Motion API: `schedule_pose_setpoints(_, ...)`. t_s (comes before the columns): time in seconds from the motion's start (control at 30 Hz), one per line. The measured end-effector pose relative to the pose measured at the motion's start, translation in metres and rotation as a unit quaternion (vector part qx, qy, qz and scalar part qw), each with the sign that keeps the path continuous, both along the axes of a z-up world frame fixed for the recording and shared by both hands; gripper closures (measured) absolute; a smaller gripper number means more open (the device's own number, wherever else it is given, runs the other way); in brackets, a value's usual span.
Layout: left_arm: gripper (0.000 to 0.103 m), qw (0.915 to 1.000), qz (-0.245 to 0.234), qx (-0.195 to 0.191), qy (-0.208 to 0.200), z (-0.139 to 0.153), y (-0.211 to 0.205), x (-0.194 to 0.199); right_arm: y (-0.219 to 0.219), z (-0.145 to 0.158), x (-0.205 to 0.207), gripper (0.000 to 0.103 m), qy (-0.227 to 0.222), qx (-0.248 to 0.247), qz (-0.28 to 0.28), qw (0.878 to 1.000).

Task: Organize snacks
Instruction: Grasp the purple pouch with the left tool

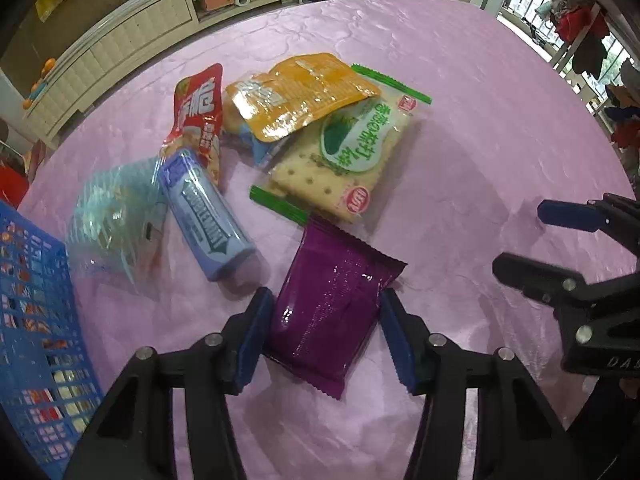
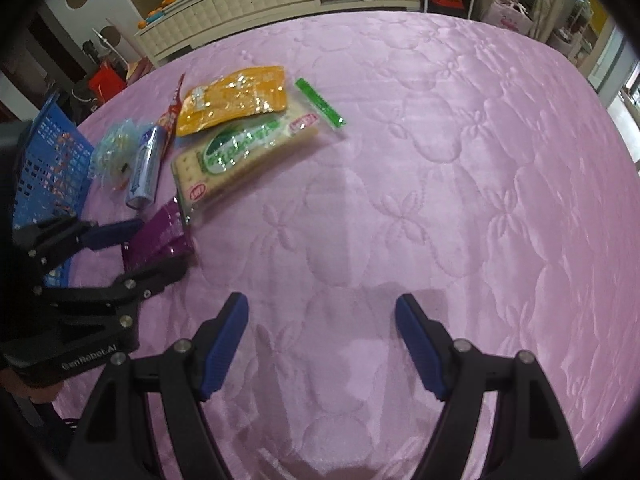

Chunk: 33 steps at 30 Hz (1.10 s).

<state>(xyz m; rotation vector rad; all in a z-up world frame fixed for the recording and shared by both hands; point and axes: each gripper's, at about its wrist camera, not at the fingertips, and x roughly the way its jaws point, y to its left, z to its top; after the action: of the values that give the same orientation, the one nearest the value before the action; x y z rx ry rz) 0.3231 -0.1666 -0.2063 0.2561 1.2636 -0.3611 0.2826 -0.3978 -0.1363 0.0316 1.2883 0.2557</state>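
Observation:
A purple snack packet [image 1: 332, 312] lies on the pink tablecloth between the fingers of my left gripper [image 1: 326, 336], which is open around it, both pads close to its sides. Beyond it lie a green-edged cracker pack [image 1: 344, 160], an orange pouch [image 1: 304, 92], a red packet [image 1: 200, 116], a blue gum tube [image 1: 204, 212] and a clear blue-striped bag [image 1: 116, 220]. A blue basket [image 1: 36, 344] holding snacks stands at the left. My right gripper [image 2: 322, 344] is open and empty over bare cloth; the purple packet [image 2: 160, 236] shows to its left.
The round table [image 2: 440, 160] has a quilted pink cloth. My right gripper also shows in the left wrist view [image 1: 560, 248] at the right. Cabinets, shelves and hanging clothes surround the table.

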Motion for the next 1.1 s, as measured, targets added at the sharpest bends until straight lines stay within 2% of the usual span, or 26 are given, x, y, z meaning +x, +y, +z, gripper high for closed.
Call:
schedule_pose_setpoints(0.23, 0.052, 0.9986, 0.042, -0.018, -0.026, 0.017, 0.021, -0.024, -0.017, 0.013, -0.004, 0.023, -0.010, -0.009, 0.003, 1.000)
schedule_pose_setpoints(0.47, 0.052, 0.9936, 0.089, -0.015, -0.068, 0.050, 0.046, -0.024, 0.002, 0.026, 0.011, 0.023, -0.015, -0.006, 0.019, 1.000)
schedule_pose_setpoints(0.6, 0.052, 0.9904, 0.114, -0.042, -0.067, 0.069, 0.067, -0.020, 0.023, 0.037, 0.027, 0.023, -0.039, -0.019, 0.066, 0.997)
schedule_pose_setpoints(0.73, 0.052, 0.9863, 0.135, -0.024, -0.092, 0.083, 0.087, -0.012, 0.034, 0.044, 0.050, 0.018, -0.071, -0.042, 0.117, 0.990)
schedule_pose_setpoints(0.8, 0.052, 0.9848, 0.148, -0.031, -0.085, 0.080, 0.096, -0.002, 0.040, 0.045, 0.063, 0.017, -0.077, -0.040, 0.136, 0.987)
schedule_pose_setpoints(0.9, 0.052, 0.9829, 0.162, -0.048, -0.073, 0.075, 0.103, 0.009, 0.044, 0.044, 0.084, 0.017, -0.057, -0.018, 0.132, 0.989)
schedule_pose_setpoints(1.1, 0.052, 0.9811, 0.179, -0.034, -0.065, 0.067, 0.105, 0.029, 0.065, 0.028, 0.125, 0.017, -0.012, -0.001, 0.089, 0.996)
